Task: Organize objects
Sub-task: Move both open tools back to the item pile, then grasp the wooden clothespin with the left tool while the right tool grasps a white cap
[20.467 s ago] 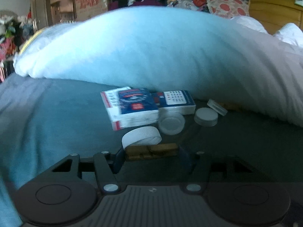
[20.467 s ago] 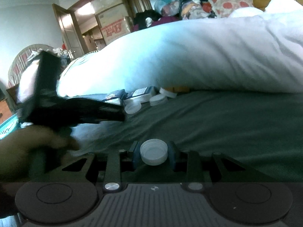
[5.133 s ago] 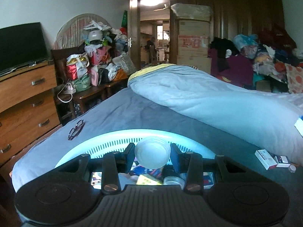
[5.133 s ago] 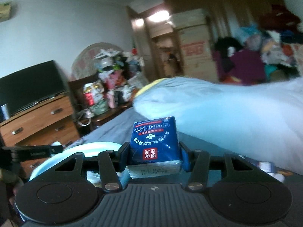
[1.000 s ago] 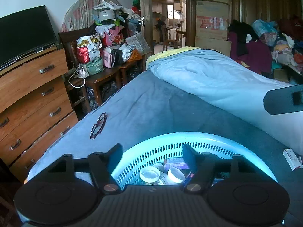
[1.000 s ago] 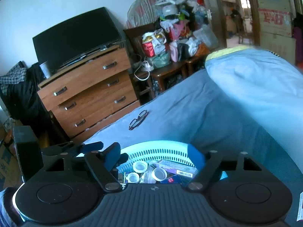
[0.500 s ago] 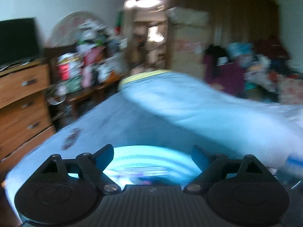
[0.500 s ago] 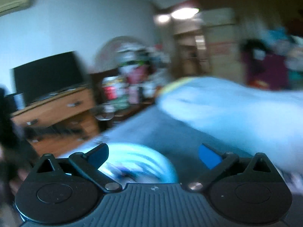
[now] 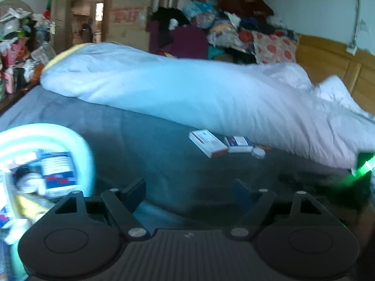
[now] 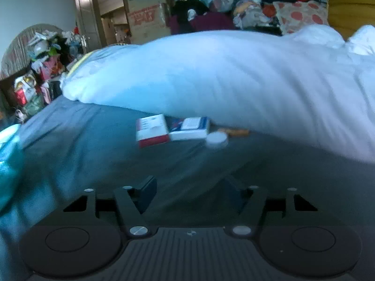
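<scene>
Both wrist views are motion-blurred. Left gripper [image 9: 189, 187] is over the dark grey bedsheet [image 9: 145, 140], jaws fairly wide and closing, nothing between them. Right gripper [image 10: 192, 189] is also over the sheet, jaws at a moderate gap and closing, empty too. Remaining items lie together on the sheet at the foot of the rolled white-blue duvet [image 9: 199, 93]: a red-and-white box [image 9: 207, 143] and, touching its right side, a blue-and-white box [image 9: 239, 144], then a small white round cap [image 9: 257, 152] just beside the second box. In the right wrist view the same group shows ahead of the fingers, well apart from them: red-and-white box [image 10: 152, 133], blue-and-white box [image 10: 191, 128], cap [image 10: 216, 138], and a thin orange-brown object [image 10: 235, 131] right behind the cap, half under the duvet edge; too blurred to tell what it is. The light blue basket [image 9: 79, 145] sits at the left edge of the left wrist view, already holding several boxes and small items, blurred, with a blue-and-white pack [image 9: 58, 171] on top. Only a sliver of the basket rim [image 10: 9, 138] shows at the far left of the right wrist view. Green glow at the right edge of the left wrist view, source unclear. Background: clutter piles, cardboard boxes, wooden headboard [image 9: 332, 68].
</scene>
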`<state>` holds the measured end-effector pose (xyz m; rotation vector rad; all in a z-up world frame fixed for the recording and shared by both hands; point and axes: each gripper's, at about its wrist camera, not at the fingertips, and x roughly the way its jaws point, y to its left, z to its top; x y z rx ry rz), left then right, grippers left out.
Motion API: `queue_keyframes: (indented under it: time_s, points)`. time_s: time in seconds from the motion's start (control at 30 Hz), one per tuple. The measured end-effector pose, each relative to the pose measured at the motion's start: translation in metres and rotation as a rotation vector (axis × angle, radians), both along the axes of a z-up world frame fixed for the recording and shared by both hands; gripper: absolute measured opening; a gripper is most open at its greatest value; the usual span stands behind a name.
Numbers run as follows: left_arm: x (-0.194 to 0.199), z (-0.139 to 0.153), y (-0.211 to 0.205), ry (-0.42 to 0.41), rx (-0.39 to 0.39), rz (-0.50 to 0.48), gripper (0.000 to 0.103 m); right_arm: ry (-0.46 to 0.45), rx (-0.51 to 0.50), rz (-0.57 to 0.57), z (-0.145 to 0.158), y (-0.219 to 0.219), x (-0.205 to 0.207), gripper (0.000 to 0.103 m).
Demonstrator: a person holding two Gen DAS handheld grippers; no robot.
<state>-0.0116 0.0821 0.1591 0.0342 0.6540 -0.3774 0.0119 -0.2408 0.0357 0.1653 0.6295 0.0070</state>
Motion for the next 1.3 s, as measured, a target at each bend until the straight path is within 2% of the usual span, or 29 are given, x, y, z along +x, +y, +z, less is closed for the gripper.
queue_keyframes:
  time_s: [0.13,0.27,0.4,0.43,0.47,0.5,0.63,0.73,0.87,0.97,1.1,1.23,1.3]
  points:
    - [0.029,-0.032,-0.031,0.018,0.020,-0.036,0.067,0.017,-0.040,0.026,-0.025,-0.013,0.063,0.062]
    - [0.067,-0.060,-0.052,0.052,0.004,-0.073,0.066,0.042,-0.062,0.034,-0.052,-0.032,0.111,0.062]
    - [0.090,-0.088,-0.079,0.065,-0.007,-0.122,0.064,0.054,-0.058,0.048,-0.065,-0.037,0.137,0.062]
    - [0.096,-0.093,-0.085,0.072,-0.011,-0.126,0.063,0.057,-0.059,0.053,-0.066,-0.036,0.140,0.060]
    - [0.101,-0.099,-0.090,0.083,-0.017,-0.131,0.062,0.057,-0.059,0.054,-0.067,-0.037,0.141,0.049]
    - [0.105,-0.104,-0.096,0.090,-0.020,-0.136,0.060,0.052,-0.057,0.042,-0.067,-0.040,0.140,0.040]
    - [0.120,-0.115,-0.121,0.086,-0.025,-0.184,0.056,-0.017,0.008,0.001,-0.056,-0.057,0.098,0.040]
    - [0.130,-0.122,-0.150,0.032,-0.010,-0.300,0.055,-0.059,0.052,-0.078,-0.049,-0.080,0.038,0.040]
    - [0.156,-0.142,-0.211,-0.022,0.029,-0.464,0.055,-0.045,0.127,-0.172,-0.064,-0.106,-0.023,0.041]
    - [0.182,-0.162,-0.253,-0.027,0.072,-0.501,0.055,-0.052,0.191,-0.197,-0.077,-0.119,-0.030,0.041]
    - [0.204,-0.176,-0.284,-0.067,0.135,-0.522,0.054,-0.056,0.240,-0.203,-0.083,-0.123,-0.017,0.041]
    - [0.215,-0.183,-0.303,-0.123,0.184,-0.537,0.068,-0.060,0.274,-0.212,-0.085,-0.128,-0.012,0.041]
    - [0.220,-0.186,-0.309,-0.125,0.193,-0.565,0.068,-0.065,0.292,-0.217,-0.086,-0.130,-0.011,0.041]
